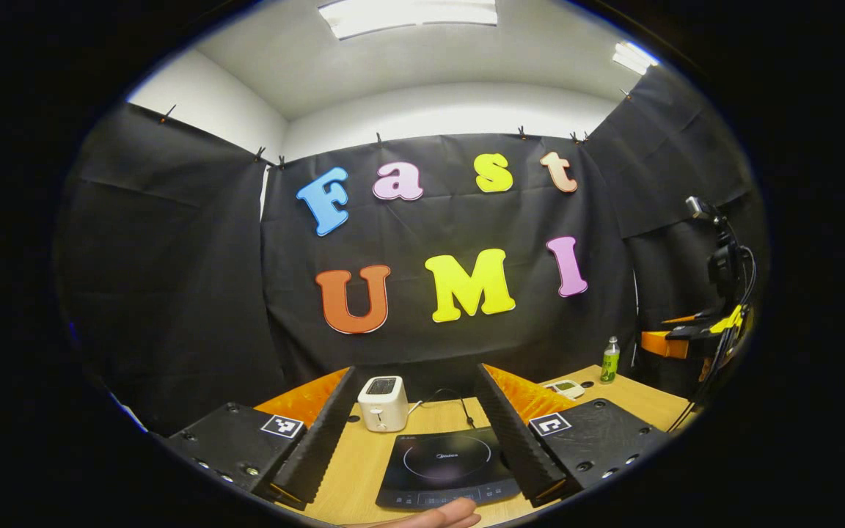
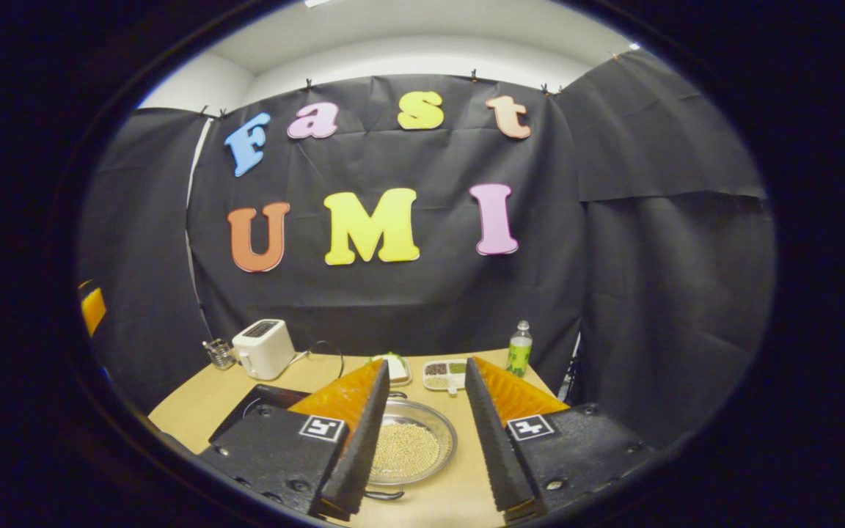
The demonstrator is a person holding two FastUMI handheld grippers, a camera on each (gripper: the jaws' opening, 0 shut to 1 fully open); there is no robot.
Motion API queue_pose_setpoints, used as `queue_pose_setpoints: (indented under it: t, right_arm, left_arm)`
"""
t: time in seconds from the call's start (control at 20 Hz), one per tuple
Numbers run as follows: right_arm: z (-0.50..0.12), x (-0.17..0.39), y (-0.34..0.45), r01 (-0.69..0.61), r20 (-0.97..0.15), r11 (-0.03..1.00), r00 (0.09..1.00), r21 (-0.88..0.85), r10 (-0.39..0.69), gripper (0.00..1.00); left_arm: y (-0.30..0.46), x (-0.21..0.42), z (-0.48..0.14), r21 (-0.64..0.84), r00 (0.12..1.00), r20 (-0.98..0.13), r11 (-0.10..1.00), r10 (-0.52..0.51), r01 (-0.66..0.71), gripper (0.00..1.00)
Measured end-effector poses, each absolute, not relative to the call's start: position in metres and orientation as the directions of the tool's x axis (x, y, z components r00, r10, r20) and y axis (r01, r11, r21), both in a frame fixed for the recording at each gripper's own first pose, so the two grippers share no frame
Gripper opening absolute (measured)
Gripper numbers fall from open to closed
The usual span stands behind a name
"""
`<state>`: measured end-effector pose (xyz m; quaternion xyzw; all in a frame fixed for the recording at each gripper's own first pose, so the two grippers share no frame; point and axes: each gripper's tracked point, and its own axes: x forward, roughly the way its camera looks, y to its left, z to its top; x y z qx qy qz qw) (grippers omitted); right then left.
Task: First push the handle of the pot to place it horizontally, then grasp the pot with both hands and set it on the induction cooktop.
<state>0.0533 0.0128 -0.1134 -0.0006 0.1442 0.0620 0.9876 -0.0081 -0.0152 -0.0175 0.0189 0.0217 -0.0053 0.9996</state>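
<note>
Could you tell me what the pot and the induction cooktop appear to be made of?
The pot looks like bare metal, probably stainless steel: its rim is silvery and shiny; pale beads fill it. The induction cooktop seems to have a glossy black glass top, with a thin printed ring and faint reflections; its casing is hard to judge.

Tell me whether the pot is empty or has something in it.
Not empty. In the right gripper view the pot sits upright on the table, its bottom covered with small pale round beads, between the open right gripper's fingers.
</note>
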Motion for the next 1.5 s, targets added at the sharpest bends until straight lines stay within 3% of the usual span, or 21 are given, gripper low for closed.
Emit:
queue_pose_setpoints:
  t: [0.05,0.3,0.35,0.4,0.75,0.9,1.5]
  right_arm:
    - [-0.122,0.053,0.021,-0.149,-0.308,0.988,0.94,0.028,0.151,0.53]
    - [-0.168,0.05,0.053,-0.235,-0.434,0.971,0.871,0.043,0.23,0.28]
    - [-0.179,0.049,0.058,-0.245,-0.461,0.969,0.856,0.038,0.235,0.1]
    - [-0.191,0.045,0.066,-0.26,-0.493,0.965,0.834,0.042,0.246,0.05]
    - [-0.268,0.016,0.12,-0.374,-0.662,0.925,0.676,0.072,0.325,0.01]
    - [-0.292,0.003,0.135,-0.398,-0.707,0.912,0.617,0.099,0.345,0.01]
    - [-0.384,-0.013,0.157,-0.391,-0.799,0.911,0.504,0.128,0.329,0.04]
  left_arm:
    - [-0.018,-0.009,-0.018,0.03,0.999,-0.044,0.999,-0.023,0.024,0.96]
    - [-0.023,-0.015,-0.02,0.046,0.998,-0.042,0.998,-0.044,0.046,0.96]
    - [-0.023,-0.015,-0.02,0.052,0.998,-0.041,0.998,-0.044,0.046,0.96]
    - [-0.024,-0.017,-0.019,0.058,0.998,-0.038,0.997,-0.044,0.046,0.96]
    - [-0.024,-0.021,-0.016,-0.005,0.999,-0.016,0.999,-0.052,0.052,0.96]
    - [-0.01,-0.023,-0.016,0.019,1.0,-0.008,1.0,-0.008,0.008,0.96]
    - [-0.012,-0.022,-0.018,0.002,1.0,0.0,1.0,0.004,-0.004,0.96]
